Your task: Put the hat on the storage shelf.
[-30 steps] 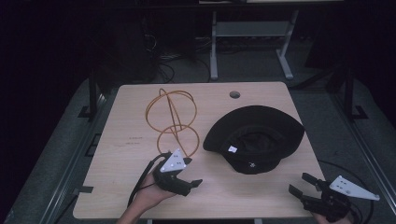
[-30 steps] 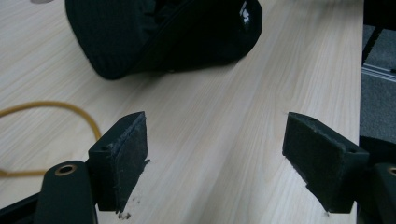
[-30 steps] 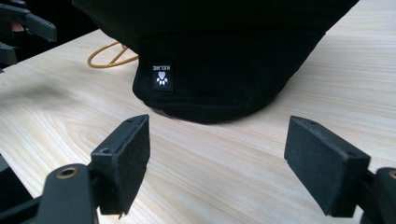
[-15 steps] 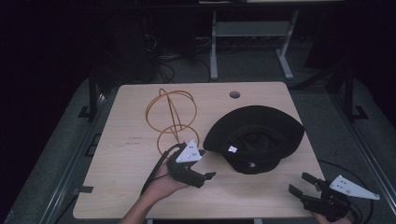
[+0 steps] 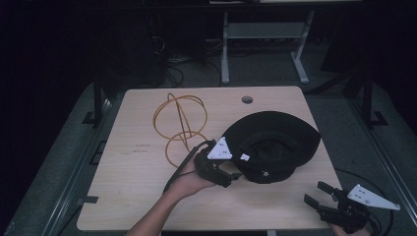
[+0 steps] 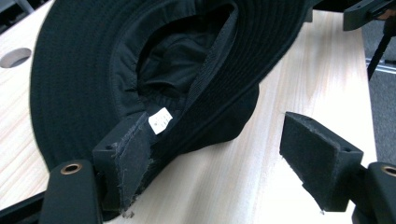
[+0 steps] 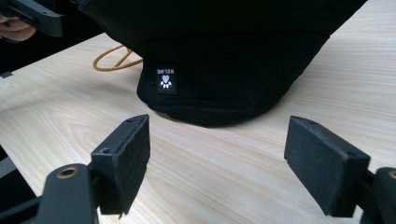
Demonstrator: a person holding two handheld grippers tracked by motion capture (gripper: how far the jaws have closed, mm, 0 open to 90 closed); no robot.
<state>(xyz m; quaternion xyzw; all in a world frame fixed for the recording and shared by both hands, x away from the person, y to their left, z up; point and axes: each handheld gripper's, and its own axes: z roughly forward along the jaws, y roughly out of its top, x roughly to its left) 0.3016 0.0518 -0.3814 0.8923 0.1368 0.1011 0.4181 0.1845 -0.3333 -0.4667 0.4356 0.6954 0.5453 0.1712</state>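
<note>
Both tools released; left tool (image 5: 235, 175) at black hat (image 5: 269, 145) brim; right tool (image 5: 318, 194) apart, hand cut off.

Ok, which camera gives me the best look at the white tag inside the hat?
The left gripper view: the white tag sits large on the inner band of the black hat, just above that gripper's left pad. The high view shows it as a tiny white speck. The right gripper view faces the hat's outside, where a paw logo label shows.
</note>
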